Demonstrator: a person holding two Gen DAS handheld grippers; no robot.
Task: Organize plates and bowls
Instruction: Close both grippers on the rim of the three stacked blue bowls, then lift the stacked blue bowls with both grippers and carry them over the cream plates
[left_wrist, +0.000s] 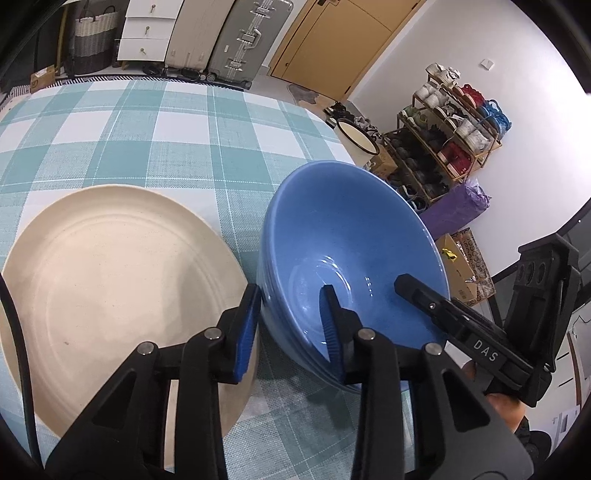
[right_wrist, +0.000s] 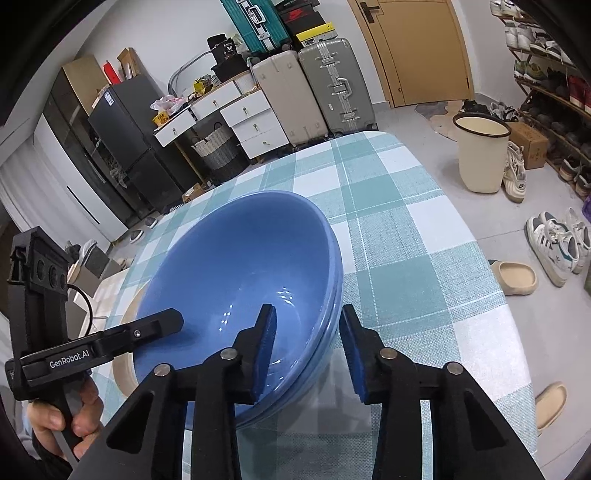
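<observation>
A stack of blue bowls (left_wrist: 351, 251) sits on the checked tablecloth (left_wrist: 147, 122), right of a large cream plate (left_wrist: 110, 280). My left gripper (left_wrist: 290, 325) is open, its jaws straddling the stack's left rim, one finger inside and one outside. My right gripper (right_wrist: 308, 347) is open and straddles the right rim of the bowls (right_wrist: 240, 273) the same way. Each gripper shows in the other's view: the right one (left_wrist: 410, 284) and the left one (right_wrist: 166, 321). The cream plate's edge (right_wrist: 123, 365) peeks out behind the bowls.
The table edge runs close on the right (right_wrist: 509, 295), with slippers and shoes on the floor beyond. A cream bin (right_wrist: 480, 155), a shoe rack (left_wrist: 450, 136) and suitcases (right_wrist: 332, 88) stand around the room. Checked cloth stretches beyond the dishes.
</observation>
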